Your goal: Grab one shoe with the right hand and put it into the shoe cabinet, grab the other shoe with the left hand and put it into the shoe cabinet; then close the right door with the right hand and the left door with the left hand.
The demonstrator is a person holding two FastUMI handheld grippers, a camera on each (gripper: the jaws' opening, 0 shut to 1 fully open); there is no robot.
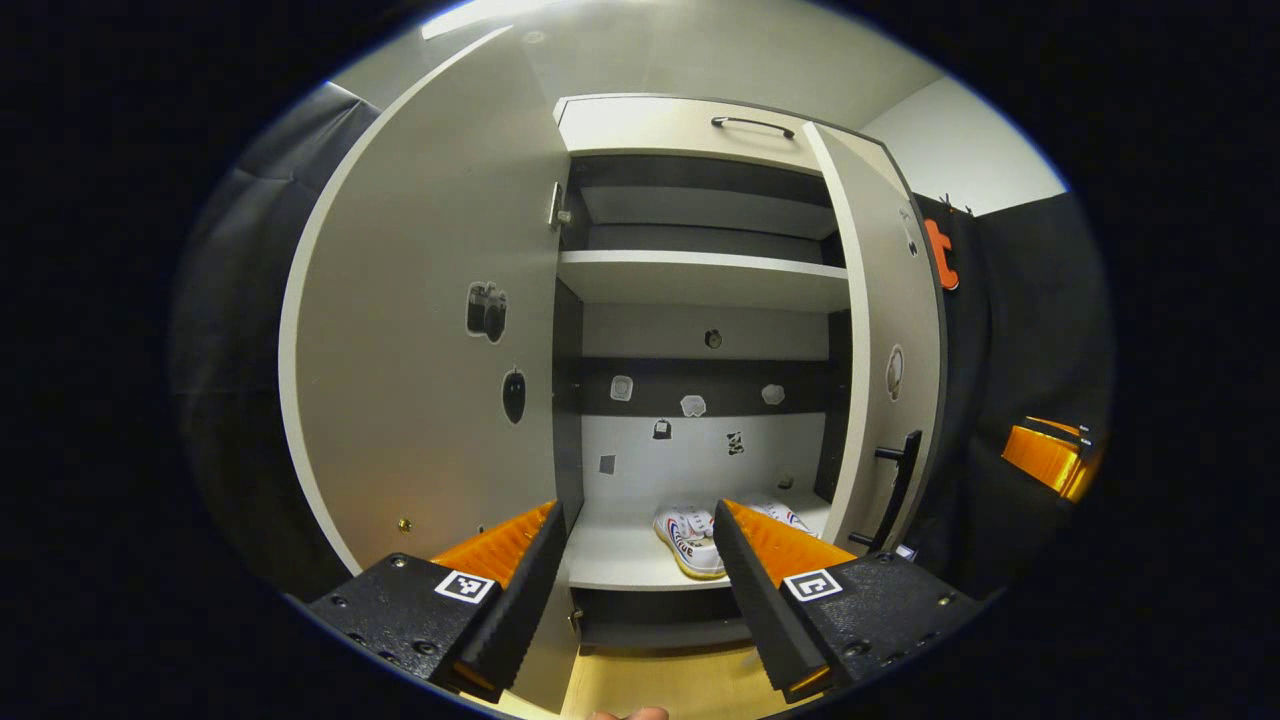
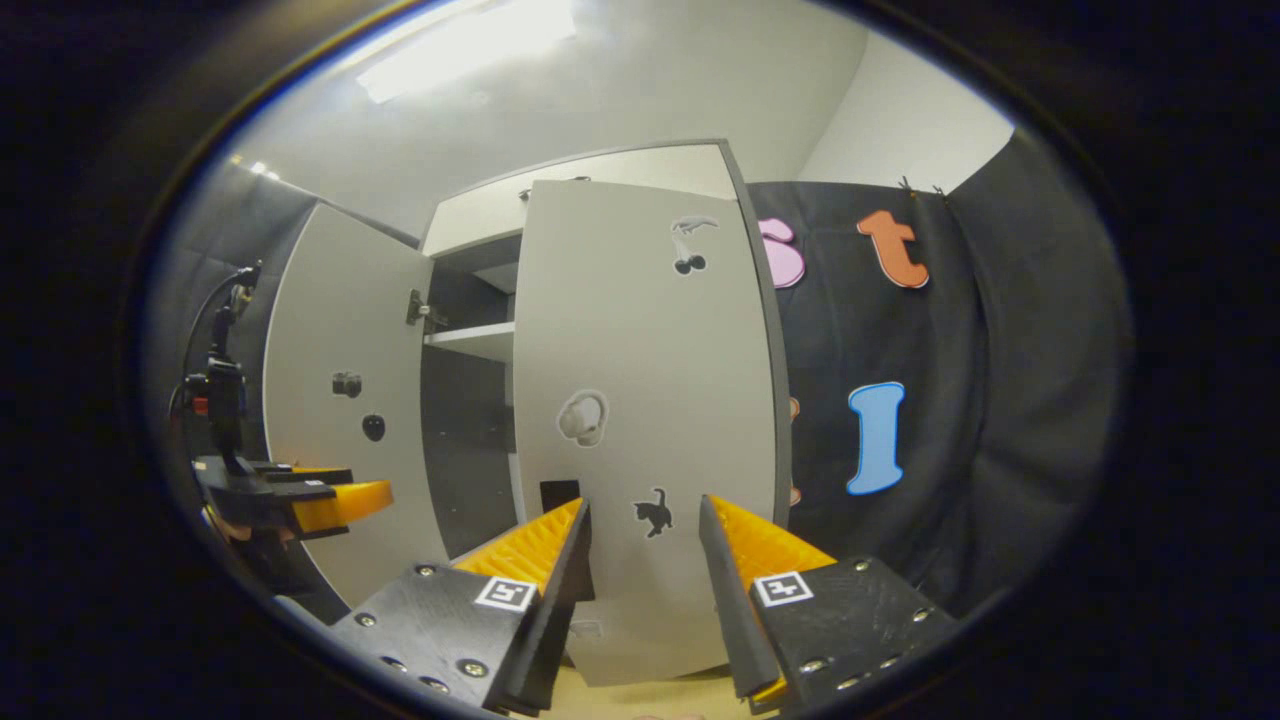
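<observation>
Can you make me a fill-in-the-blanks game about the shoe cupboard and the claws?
1. The white shoes sit on the cabinet's ____ shelf.
2. Both cabinet doors are ____.
3. The left claw is open and holds ____.
4. The right door has a sticker of a black ____ near the right claw.

Missing words: bottom; open; nothing; cat

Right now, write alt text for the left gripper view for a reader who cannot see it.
An open shoe cabinet with both doors swung wide holds a pair of white shoes on its lower shelf. The left claw hangs open in front of that shelf, gripping nothing. The right door carries a black handle.
</observation>
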